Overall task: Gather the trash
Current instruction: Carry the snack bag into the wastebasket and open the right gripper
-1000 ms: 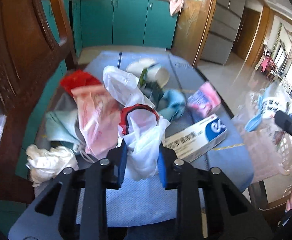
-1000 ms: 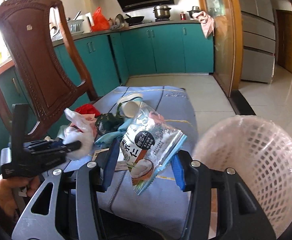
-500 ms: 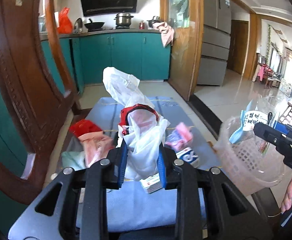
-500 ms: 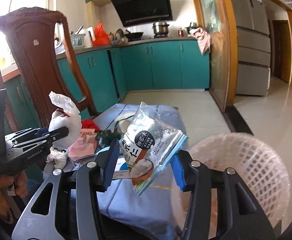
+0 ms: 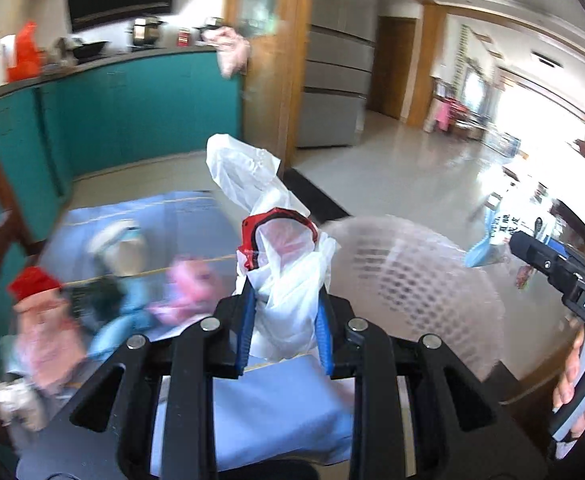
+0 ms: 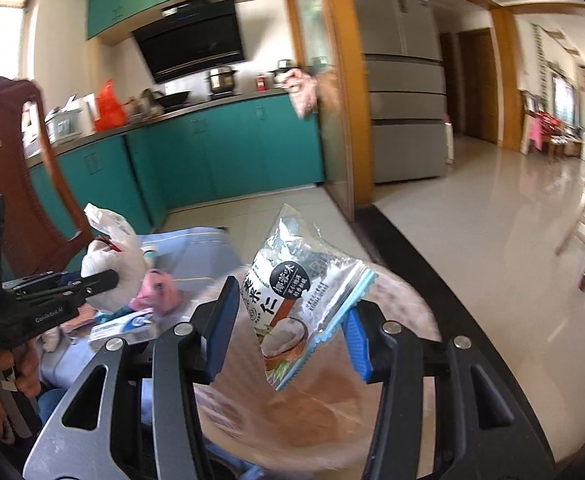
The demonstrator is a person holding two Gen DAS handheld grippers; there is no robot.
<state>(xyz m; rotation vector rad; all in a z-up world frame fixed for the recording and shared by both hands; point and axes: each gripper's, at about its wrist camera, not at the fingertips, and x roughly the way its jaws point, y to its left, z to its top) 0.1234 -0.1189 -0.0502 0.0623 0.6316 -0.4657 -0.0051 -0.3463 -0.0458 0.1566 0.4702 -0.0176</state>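
Both pieces of trash have been carried off the worktop toward the mesh basket since the earlier frames, where the litter pile filled the left wrist view. The left hand-held gripper is closed on a white plastic bag with a red rim, held up just beside the basket's near rim, presumably so it can be dropped in. The right hand-held gripper is clamped on a silver snack wrapper, which hangs directly over the basket opening. Pinching each item by its lower edge leaves the bulk free to fall once released. Remaining litter, blurred, lies on the worktop to the left of the basket.
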